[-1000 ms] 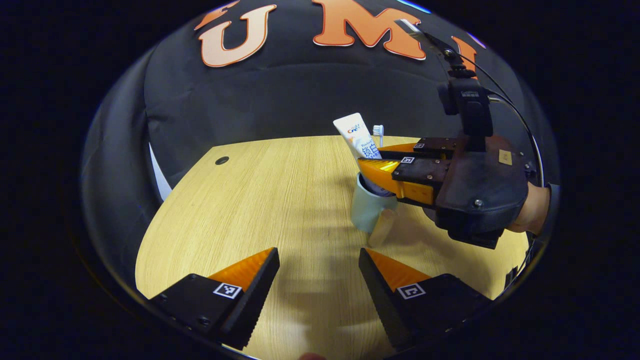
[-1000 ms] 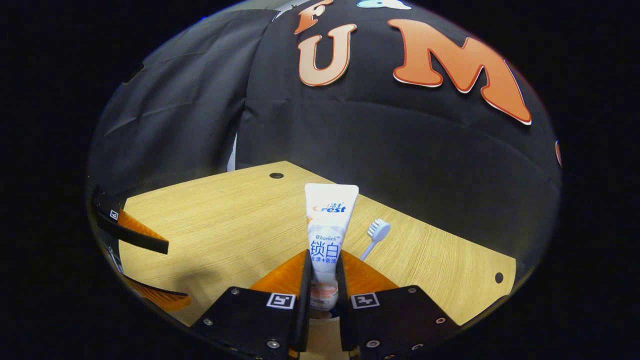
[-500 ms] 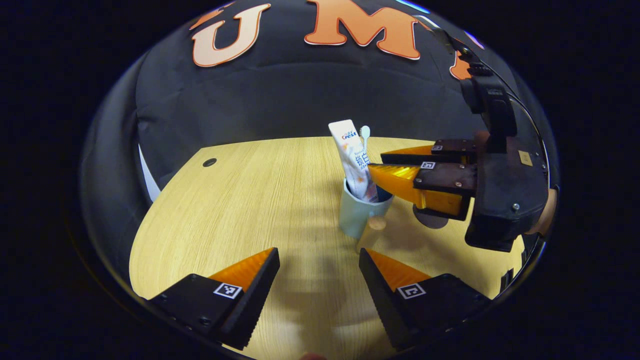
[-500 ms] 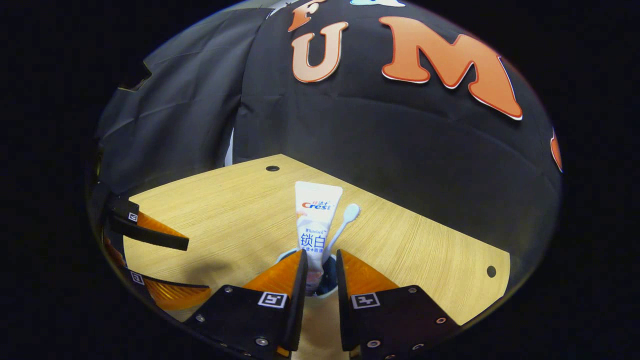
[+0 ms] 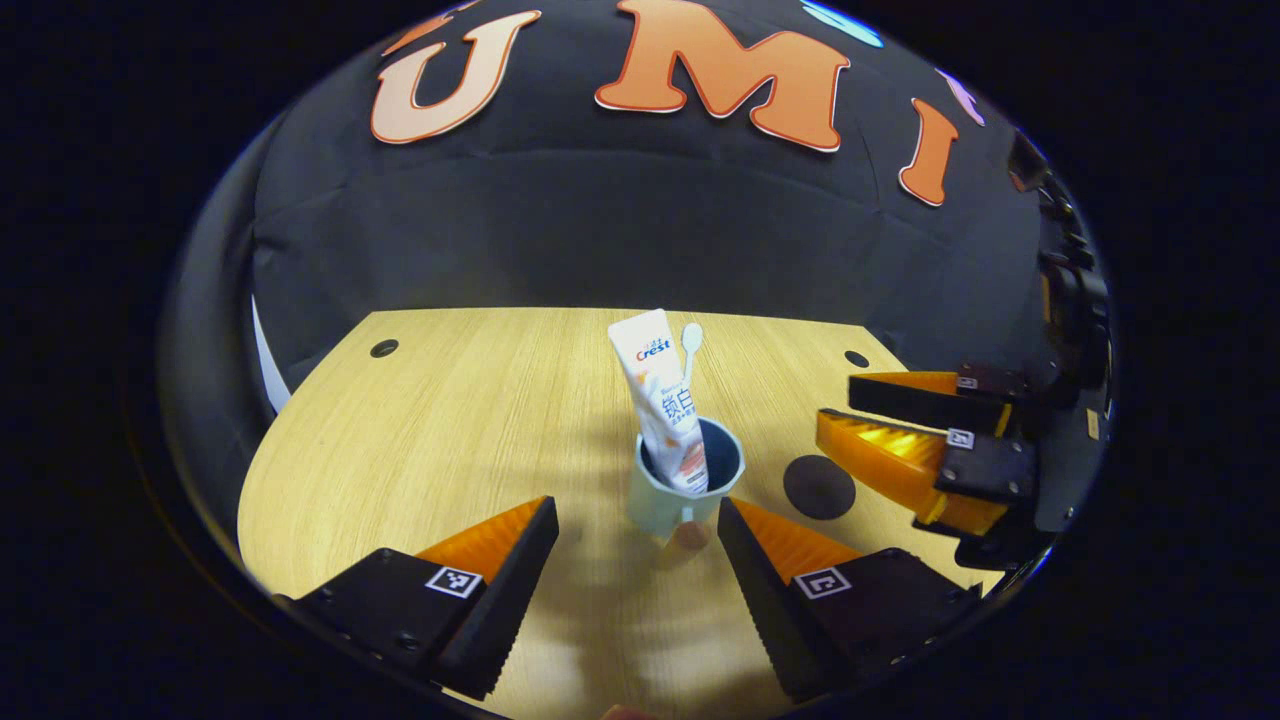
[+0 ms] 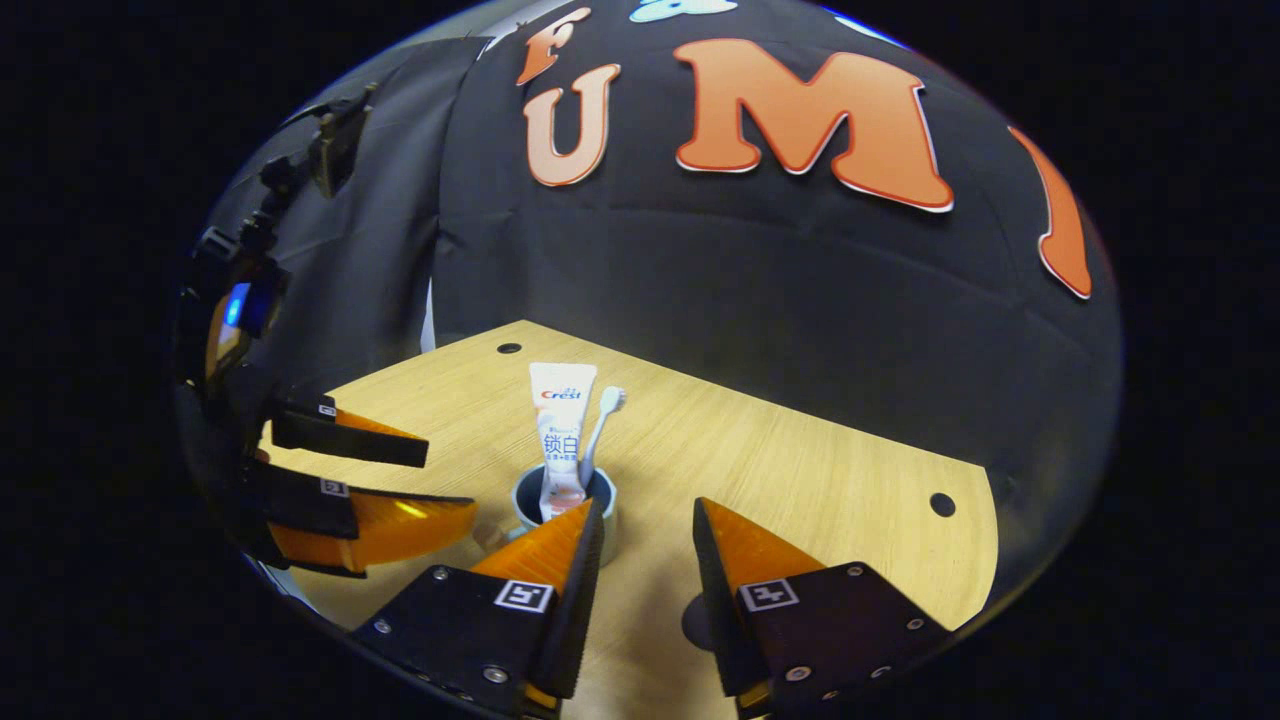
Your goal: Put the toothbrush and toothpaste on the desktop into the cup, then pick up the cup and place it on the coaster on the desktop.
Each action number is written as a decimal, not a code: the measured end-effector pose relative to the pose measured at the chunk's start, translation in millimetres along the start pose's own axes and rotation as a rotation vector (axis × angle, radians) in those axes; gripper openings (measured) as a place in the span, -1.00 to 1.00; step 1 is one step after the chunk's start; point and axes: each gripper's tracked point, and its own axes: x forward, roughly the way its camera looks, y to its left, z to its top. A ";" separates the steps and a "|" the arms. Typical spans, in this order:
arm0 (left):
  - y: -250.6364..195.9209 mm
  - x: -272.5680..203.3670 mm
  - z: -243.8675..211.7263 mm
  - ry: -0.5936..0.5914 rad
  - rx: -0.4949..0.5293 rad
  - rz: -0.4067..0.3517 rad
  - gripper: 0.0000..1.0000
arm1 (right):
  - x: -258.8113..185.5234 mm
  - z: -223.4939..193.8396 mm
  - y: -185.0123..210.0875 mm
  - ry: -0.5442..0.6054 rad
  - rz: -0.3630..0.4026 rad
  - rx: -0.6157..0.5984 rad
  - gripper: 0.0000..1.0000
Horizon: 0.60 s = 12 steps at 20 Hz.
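a pale cup (image 5: 672, 495) stands upright on a light wooden desktop (image 5: 480, 400), with a white toothpaste tube (image 5: 666, 400) and a white toothbrush (image 5: 689, 345) standing in it, both leaning slightly and rising well above the rim. a small wooden-looking handle or knob shows at the cup's near side in the left gripper view. a dark round coaster (image 5: 819, 487) lies flat on the desktop just beside the cup. the left gripper (image 5: 636, 530) has its jaws spread wide and holds nothing; the cup sits just ahead of it, between the lines of its two fingers. the right gripper (image 6: 645, 525) is also spread apart and empty, with the cup just beyond its left finger, and the coaster's edge peeks out near its right finger. both items appear to be in, so the cup lift looks like the step at hand. the cup is likely rigid, smooth and possibly ceramic, so it could slip or chip, and the tall contents make it top-heavy. a firm squeeze across the body below the rim, or on the handle, seems safest, keeping it upright.
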 end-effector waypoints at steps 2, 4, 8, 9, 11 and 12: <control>-10.6 11.9 -7.7 0.059 0.002 -0.013 0.94 | -13.6 0.7 -9.8 -0.012 -0.024 0.027 0.29; -14.4 22.4 -17.4 0.121 0.006 -0.014 0.94 | -25.8 -1.3 -20.5 -0.021 -0.052 0.043 0.46; -13.7 36.5 -36.8 0.239 -0.022 -0.009 0.94 | -46.0 -6.8 -37.8 -0.024 -0.095 0.076 0.57; -12.6 38.6 -39.5 0.268 -0.033 -0.005 0.94 | -50.0 -9.9 -40.3 -0.023 -0.106 0.083 0.58; -9.8 42.1 -43.0 0.313 -0.048 0.000 0.94 | -57.7 -17.4 -45.7 -0.015 -0.121 0.096 0.58; -10.1 44.6 -45.9 0.338 -0.051 0.001 0.94 | -59.9 -20.7 -47.8 -0.009 -0.124 0.105 0.58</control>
